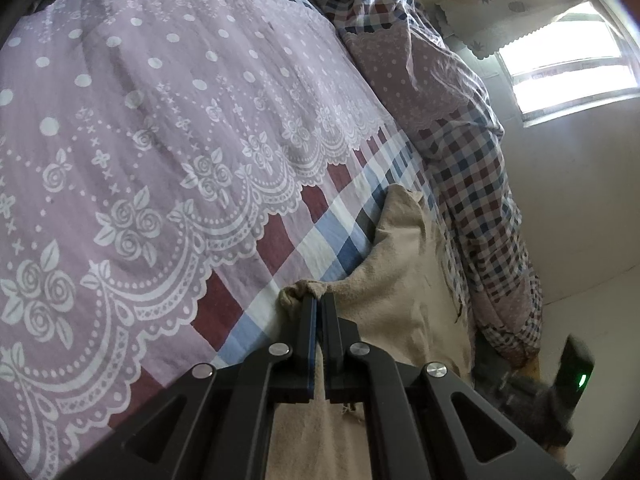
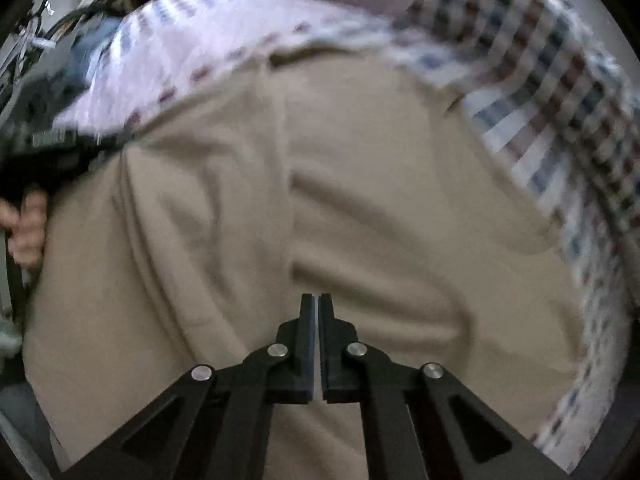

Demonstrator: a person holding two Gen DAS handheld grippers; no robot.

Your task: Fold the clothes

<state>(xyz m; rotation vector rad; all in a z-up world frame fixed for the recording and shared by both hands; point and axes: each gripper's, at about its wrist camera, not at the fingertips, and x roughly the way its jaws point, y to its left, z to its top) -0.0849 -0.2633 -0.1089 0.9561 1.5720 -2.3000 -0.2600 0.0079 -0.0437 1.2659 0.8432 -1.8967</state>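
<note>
Beige garment [image 1: 400, 288], soft and limp at the bed's [image 1: 160, 120] checked edge, droops from your left gripper [image 1: 319, 300] clamped on its bunched corner, while your right gripper [image 2: 319, 300] is pressed together, on cloth or not you cannot tell.

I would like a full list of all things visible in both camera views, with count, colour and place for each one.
beige garment: one, beige, spread on the bed, held at two edges
bed cover: one, lilac with white lace and dot print and a checked border, over the bed
checked quilt: one, red, blue and white checks, bunched along the bed's far side
window: one, bright, on the wall at upper right
window valance: one, white with scalloped edge, above the window
left gripper: one, black, shut on a bunched garment corner
right gripper: one, black, jaws closed at a garment edge
person's hand: one, at the left edge of the right wrist view
</note>
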